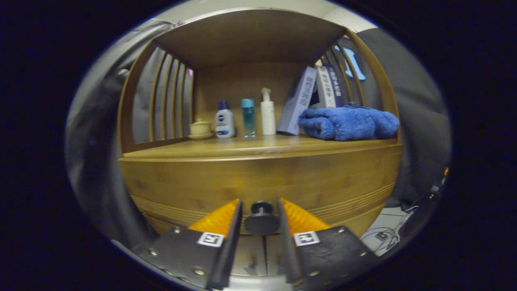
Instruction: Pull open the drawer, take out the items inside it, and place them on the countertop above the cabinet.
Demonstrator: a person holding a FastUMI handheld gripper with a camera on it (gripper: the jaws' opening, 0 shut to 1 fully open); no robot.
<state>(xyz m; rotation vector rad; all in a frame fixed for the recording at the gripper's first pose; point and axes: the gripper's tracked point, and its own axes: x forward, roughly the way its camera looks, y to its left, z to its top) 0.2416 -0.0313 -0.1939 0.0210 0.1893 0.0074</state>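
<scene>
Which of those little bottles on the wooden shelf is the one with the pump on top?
Start at the wooden cabinet's countertop, beyond the claw, whose fingers flank the dark drawer knob. Left of the folded blue towel and leaning books stands a row of three bottles. The pump bottle is the rightmost: plain white, tallest, nozzle on top.

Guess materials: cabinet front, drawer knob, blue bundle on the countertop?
Cabinet front: looks like light wood or bamboo, clear satin finish; grain and grooved lines show. Drawer knob, between the open fingers of the gripper: dark, smooth, matte; plastic or painted metal, unclear. Blue towel on the countertop: plush fabric, fuzzy folded pile.
</scene>
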